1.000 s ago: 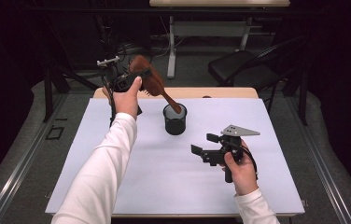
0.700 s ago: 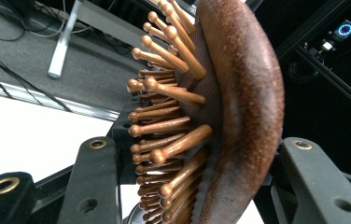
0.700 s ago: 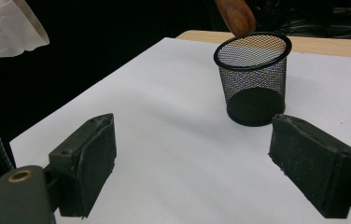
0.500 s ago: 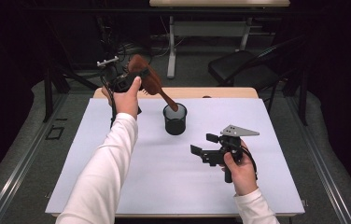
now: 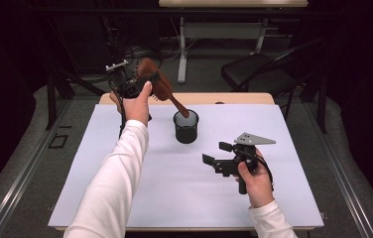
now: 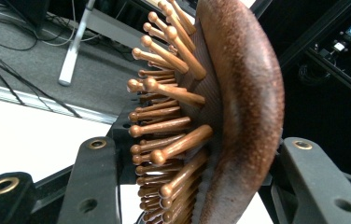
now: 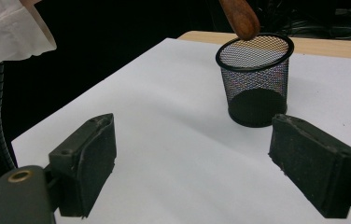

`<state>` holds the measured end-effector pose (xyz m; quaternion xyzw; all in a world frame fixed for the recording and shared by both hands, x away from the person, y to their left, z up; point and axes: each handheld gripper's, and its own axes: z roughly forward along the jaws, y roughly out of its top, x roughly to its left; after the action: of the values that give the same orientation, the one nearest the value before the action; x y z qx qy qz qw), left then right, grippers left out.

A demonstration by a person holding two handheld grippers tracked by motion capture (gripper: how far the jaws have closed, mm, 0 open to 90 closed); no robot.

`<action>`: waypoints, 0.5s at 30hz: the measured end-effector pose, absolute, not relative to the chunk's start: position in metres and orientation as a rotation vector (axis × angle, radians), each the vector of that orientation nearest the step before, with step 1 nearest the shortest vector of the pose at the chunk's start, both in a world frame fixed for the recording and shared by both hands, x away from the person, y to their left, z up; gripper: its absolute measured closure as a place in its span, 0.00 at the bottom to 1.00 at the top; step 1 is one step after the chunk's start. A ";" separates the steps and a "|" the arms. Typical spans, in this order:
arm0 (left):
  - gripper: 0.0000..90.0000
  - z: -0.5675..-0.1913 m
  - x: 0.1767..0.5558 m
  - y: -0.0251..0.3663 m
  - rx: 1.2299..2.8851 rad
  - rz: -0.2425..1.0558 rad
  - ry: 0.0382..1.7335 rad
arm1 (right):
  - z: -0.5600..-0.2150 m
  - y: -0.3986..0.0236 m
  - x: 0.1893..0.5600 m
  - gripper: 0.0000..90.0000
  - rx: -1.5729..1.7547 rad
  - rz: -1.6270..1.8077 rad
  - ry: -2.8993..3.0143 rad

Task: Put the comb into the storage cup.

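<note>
The brown wooden paddle hairbrush (image 5: 155, 85), clamped by its head in the left gripper (image 5: 142, 85), hangs handle-down at the black mesh cup's (image 5: 186, 127) rim, not yet dropped in, while the right gripper (image 5: 217, 155) waits open.

- Brush (image 5: 155, 85): reddish-brown wood, speckled on the back, with lighter copper-brown pins (image 6: 164, 116).
- Cup (image 5: 186, 127) under the brush handle's tip: black wire mesh, solid black base.
- Sheet (image 5: 184, 188) below it: plain pale lilac-white.
- Table (image 5: 234, 98) edge beyond: light wood.
- Grippers (image 5: 217, 158): matte black, brass-coloured rivets.
- Sleeve (image 5: 110, 188): white.
</note>
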<state>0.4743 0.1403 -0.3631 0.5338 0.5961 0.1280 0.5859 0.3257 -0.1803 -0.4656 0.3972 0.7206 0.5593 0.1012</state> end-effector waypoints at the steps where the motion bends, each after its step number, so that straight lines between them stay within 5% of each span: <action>1: 0.57 -0.363 0.474 0.140 1.245 0.301 1.391 | -0.466 -0.180 0.326 0.16 1.174 1.653 2.128; 15: 0.57 -0.363 0.475 0.142 1.239 0.331 1.400 | -0.466 -0.180 0.326 0.16 1.171 1.649 2.132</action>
<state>0.4753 0.1416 -0.3630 0.5306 0.5996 0.1419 0.5821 0.3258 -0.1798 -0.4659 0.3966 0.7217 0.5581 0.1014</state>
